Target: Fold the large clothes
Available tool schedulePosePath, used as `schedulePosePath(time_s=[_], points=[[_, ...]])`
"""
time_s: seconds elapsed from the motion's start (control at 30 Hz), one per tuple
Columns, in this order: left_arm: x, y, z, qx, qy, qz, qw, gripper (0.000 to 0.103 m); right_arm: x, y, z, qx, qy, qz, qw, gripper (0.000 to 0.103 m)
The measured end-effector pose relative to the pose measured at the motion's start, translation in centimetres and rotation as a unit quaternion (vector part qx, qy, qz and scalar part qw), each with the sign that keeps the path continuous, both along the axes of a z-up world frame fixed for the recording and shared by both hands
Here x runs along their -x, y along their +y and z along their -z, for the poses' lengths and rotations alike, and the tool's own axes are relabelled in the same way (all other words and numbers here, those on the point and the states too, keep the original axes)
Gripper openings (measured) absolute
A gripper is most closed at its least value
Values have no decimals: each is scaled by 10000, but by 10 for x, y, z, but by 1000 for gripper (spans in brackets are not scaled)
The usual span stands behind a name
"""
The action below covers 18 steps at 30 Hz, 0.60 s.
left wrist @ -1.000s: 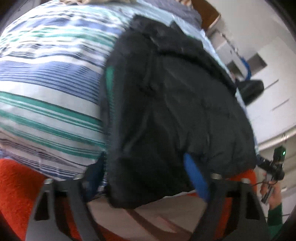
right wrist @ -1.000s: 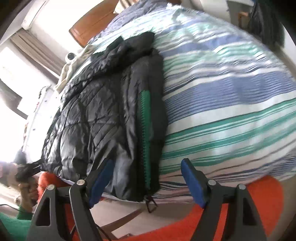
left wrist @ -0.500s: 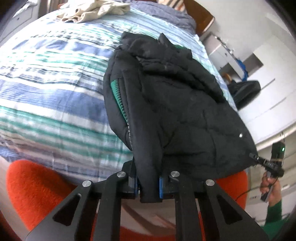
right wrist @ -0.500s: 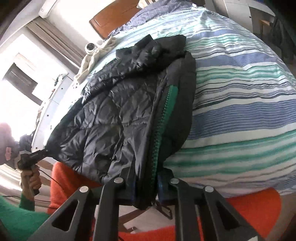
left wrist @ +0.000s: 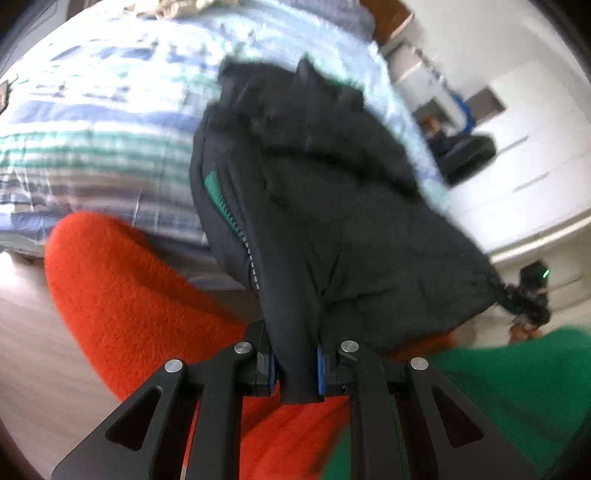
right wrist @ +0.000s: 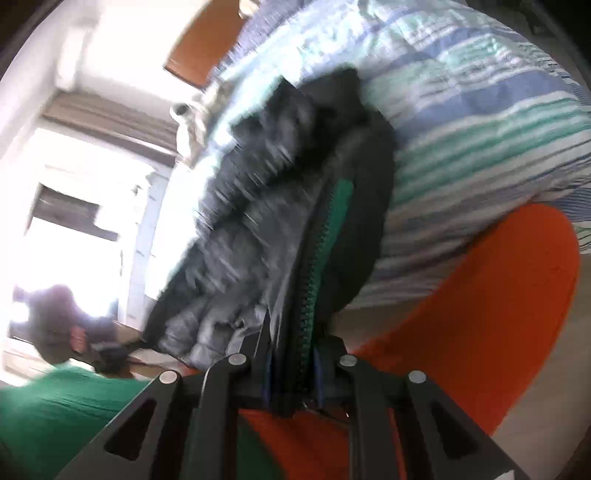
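Observation:
A black puffer jacket (left wrist: 332,221) with a green zip strip (left wrist: 212,184) lies on the striped bed (left wrist: 92,129), its near hem lifted off the bed's edge. My left gripper (left wrist: 297,373) is shut on the hem beside the zip. My right gripper (right wrist: 291,376) is shut on the jacket (right wrist: 258,229) at the green zip (right wrist: 334,218). In the left wrist view the other gripper (left wrist: 517,299) holds the hem's far corner. In the right wrist view the other gripper (right wrist: 110,350) shows blurred at the lower left.
The person's orange fleece clothing (left wrist: 129,288) and green sleeve (left wrist: 498,387) fill the foreground below the hem. A beige cloth (left wrist: 177,7) and a wooden headboard (right wrist: 199,55) are at the bed's far end. A black bag (left wrist: 465,155) and white cabinets (left wrist: 535,129) stand beside the bed.
Both grippers stood open around the jacket's near hem, then shut on it. Since then both have risen and pulled back, lifting the hem off the bed edge.

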State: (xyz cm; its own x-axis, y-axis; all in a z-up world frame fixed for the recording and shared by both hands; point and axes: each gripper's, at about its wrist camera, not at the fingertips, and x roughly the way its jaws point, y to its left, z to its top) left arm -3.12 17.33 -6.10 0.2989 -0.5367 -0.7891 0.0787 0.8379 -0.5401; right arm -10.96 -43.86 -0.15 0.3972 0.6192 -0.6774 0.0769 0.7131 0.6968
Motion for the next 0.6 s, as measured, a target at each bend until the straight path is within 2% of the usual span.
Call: schedulePosePath(time_s=[0.1, 0.2, 0.27, 0.37, 0.43, 0.5, 0.53, 0.57, 0.6], points=[[-35, 11, -33, 576, -549, -395, 9960, 13, -35, -7, -27, -226, -692, 147, 9972, 17], [-83, 9, -46, 903, -955, -632, 9893, 14, -78, -14, -31, -233, -1130, 254, 9930, 17], [-124, -5, -48, 749, -1270, -634, 9870, 14, -124, -14, -26, -177, -1432, 297, 9891, 17], [-189, -23, -34, 591, -1200, -744, 9882, 15, -176, -20, -4, -183, -1518, 386, 9875, 17], [-227, -32, -18, 340, -1155, -856, 9890, 16, -224, -23, 24, -131, -1388, 560, 9886, 17], [-262, -47, 1, -30, -1233, -821, 9890, 22, -255, -25, 54, -51, -1287, 784, 9886, 19], [-263, -53, 10, -140, -1287, -758, 9887, 25, -268, -25, 73, -61, -1136, 924, 9892, 21], [-274, -62, 24, -309, -1222, -719, 9894, 29, -279, -25, 91, -115, -889, 1034, 9906, 23], [-281, -65, 37, -375, -989, -685, 9920, 32, -283, -27, 101, -194, -711, 1116, 9910, 26]])
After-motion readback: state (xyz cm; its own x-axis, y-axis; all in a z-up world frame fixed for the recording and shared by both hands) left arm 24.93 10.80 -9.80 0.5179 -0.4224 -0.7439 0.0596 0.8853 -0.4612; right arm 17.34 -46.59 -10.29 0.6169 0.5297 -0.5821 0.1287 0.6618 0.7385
